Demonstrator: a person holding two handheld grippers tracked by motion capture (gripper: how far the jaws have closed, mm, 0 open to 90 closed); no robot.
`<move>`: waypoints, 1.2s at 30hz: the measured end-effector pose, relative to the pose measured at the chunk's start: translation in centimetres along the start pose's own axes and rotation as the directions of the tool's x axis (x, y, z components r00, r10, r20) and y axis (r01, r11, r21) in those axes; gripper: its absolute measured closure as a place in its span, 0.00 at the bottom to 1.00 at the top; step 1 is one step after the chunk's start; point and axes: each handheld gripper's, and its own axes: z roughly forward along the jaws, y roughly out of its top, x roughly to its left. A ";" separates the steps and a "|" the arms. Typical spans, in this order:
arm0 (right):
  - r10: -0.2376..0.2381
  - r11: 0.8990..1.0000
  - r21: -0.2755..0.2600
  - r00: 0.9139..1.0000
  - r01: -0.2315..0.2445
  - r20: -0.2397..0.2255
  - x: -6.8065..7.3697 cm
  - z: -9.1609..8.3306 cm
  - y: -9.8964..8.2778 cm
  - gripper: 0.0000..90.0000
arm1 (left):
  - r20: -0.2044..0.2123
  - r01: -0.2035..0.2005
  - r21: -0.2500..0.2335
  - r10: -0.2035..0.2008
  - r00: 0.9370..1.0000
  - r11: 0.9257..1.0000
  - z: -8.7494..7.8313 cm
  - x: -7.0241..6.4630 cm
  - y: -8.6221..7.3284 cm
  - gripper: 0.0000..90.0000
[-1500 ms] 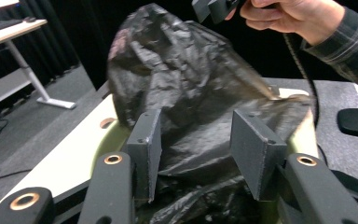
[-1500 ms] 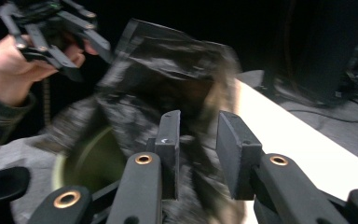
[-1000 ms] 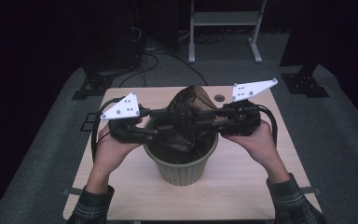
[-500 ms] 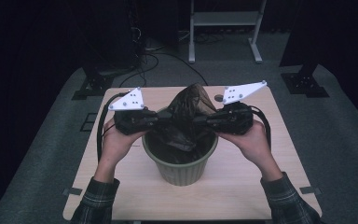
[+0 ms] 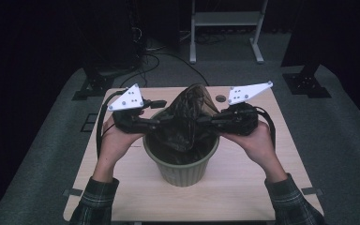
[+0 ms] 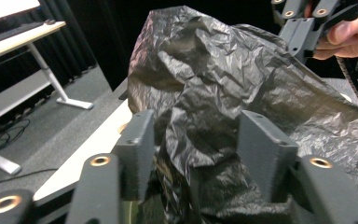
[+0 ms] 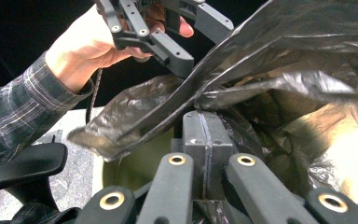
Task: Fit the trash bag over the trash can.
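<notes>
One crinkled glossy black plastic bag (image 5: 187, 117), round ribbed green pot (image 5: 183, 171)

Both forearms come in from below and angle inward, hands level and facing each other. The left gripper (image 5: 161, 123) points right; its jaws stand apart and have just been opening, with the bag (image 5: 187, 119) bunched loosely between them. The right gripper (image 5: 205, 121) points left, its jaws pressed together, pinching a fold of bag.
</notes>
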 end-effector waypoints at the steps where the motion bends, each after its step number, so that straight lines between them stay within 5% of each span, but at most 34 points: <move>1: 0.001 1.000 0.002 1.000 -0.001 -0.001 0.0 0.0 0.0 1.00 | 0.007 -0.004 0.005 0.004 1.000 1.000 0.2 -0.1 0.1 0.46; 6: -0.002 1.000 0.004 1.000 0.002 -0.005 0.1 0.0 0.0 1.00 | 0.041 -0.015 0.033 0.014 0.999 0.999 1.4 -0.1 0.3 0.42; 13: -0.004 1.000 0.007 1.000 0.004 -0.003 0.0 -0.1 -0.1 1.00 | 0.102 0.018 0.036 -0.021 0.995 0.999 2.0 0.5 0.0 0.90; 19: 0.004 1.000 0.012 1.000 -0.004 0.011 -0.2 -1.0 -1.0 1.00 | 0.121 0.081 -0.019 -0.078 0.990 0.997 0.3 1.2 -0.6 0.93; 27: 0.029 0.999 0.016 0.999 -0.029 0.045 -0.6 -3.1 -3.0 1.00 | 0.073 0.140 -0.036 -0.138 0.988 0.989 -2.7 2.4 -2.7 0.95; 36: 0.082 0.997 -0.003 0.990 -0.082 0.111 -1.9 -6.6 -5.4 1.00 | 0.008 0.207 -0.049 -0.207 0.978 0.977 -5.6 3.8 -5.2 0.97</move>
